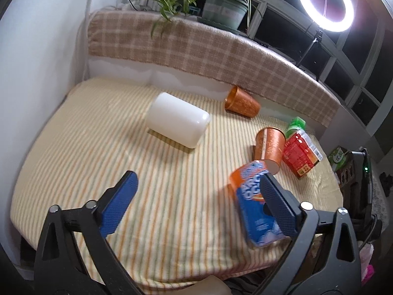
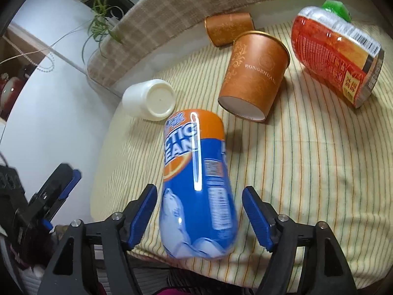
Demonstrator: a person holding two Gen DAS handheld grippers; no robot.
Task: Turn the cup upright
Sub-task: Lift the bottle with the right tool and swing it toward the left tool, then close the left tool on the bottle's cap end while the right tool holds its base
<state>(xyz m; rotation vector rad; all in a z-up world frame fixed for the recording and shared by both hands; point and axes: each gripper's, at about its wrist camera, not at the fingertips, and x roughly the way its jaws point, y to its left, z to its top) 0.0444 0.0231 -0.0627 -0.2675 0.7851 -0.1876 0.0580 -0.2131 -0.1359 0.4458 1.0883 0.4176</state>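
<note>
The blue-and-orange can (image 2: 196, 184) lying on its side between the right gripper (image 2: 199, 211) fingers looks to be the thing to stand up; it is glossy and printed, with an orange band at the far end, blue below and icy white art near the camera; a bright streak of light runs along its curve. It seems light, stiff and slippery, so a squeeze across the middle of the body, pads flat on the two sides, would likely serve best. It rests near the front edge of the striped cloth (image 2: 307, 172), close to the orange paper cup (image 2: 253, 73). The right jaws stand wide, one either side, gripping nothing; the left gripper (image 1: 199, 194) is likewise spread wide and empty beside it.
</note>
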